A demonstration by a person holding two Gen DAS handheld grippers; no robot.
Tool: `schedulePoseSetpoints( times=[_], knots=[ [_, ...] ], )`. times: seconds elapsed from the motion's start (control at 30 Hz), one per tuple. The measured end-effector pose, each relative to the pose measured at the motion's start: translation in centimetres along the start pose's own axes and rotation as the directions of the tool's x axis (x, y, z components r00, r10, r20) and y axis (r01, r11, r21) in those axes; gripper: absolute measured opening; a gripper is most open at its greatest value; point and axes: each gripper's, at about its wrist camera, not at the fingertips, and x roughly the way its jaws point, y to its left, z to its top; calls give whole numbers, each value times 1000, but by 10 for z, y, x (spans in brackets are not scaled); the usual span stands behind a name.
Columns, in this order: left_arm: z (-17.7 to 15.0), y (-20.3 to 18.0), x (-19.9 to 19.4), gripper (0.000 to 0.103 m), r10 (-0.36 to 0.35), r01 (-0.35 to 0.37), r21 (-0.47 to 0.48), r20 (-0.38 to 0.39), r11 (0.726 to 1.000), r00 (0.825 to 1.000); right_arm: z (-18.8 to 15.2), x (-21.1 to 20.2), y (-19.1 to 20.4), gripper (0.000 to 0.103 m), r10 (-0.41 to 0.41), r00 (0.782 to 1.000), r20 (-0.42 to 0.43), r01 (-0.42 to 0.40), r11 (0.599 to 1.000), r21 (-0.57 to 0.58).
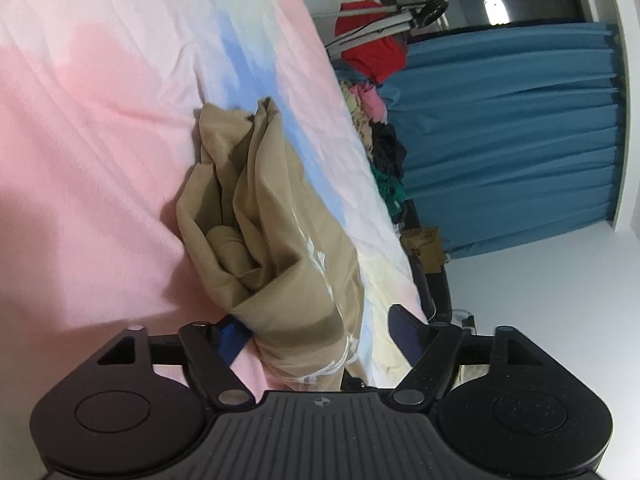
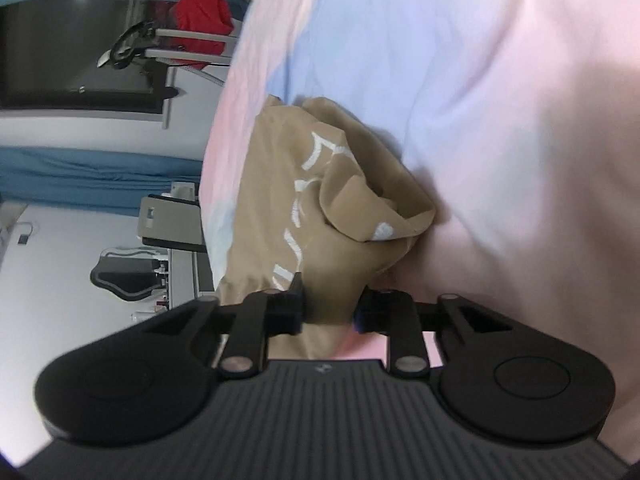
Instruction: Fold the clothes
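Observation:
A tan garment (image 1: 272,216) with white lettering lies bunched on a pink and pastel bedsheet (image 1: 92,140). My left gripper (image 1: 316,328) is open, its jaws wide apart; the cloth's near end drapes between them. In the right wrist view the same tan garment (image 2: 320,208) shows its white print. My right gripper (image 2: 330,308) is shut on a thick bunch of the garment's near end, over the bedsheet (image 2: 500,120).
A pile of mixed clothes (image 1: 376,120) lies at the bed's far edge, with a red item (image 1: 372,52) and a metal rack (image 1: 400,12) behind. Blue curtains (image 1: 508,136) hang beyond. A dark screen (image 2: 72,48) and furniture (image 2: 172,224) stand beside the bed.

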Motion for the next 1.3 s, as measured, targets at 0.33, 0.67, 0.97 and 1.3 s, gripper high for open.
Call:
schedulePoseSetpoints(
  times=[0.33,0.67,0.97,1.3],
  knots=[
    [3,9,16,79,-101,97,-73,-51,993,994,-6,-20,43,20,234,971,52,-224,962,-156],
    [6,13,9,71,-201,197,-139,-13,970,979,3,-78,63,20,292,948,126,-259,939,-225],
    [4,-61,42,32,-176,179,14,-132,984,975,41,-140,57,20,262,945,197,-230,958,-168],
    [-8,-264,229,25,-16,75,303,-192,950,981,229,-175,88,19,119,880,459,-72,990,-118]
  ],
)
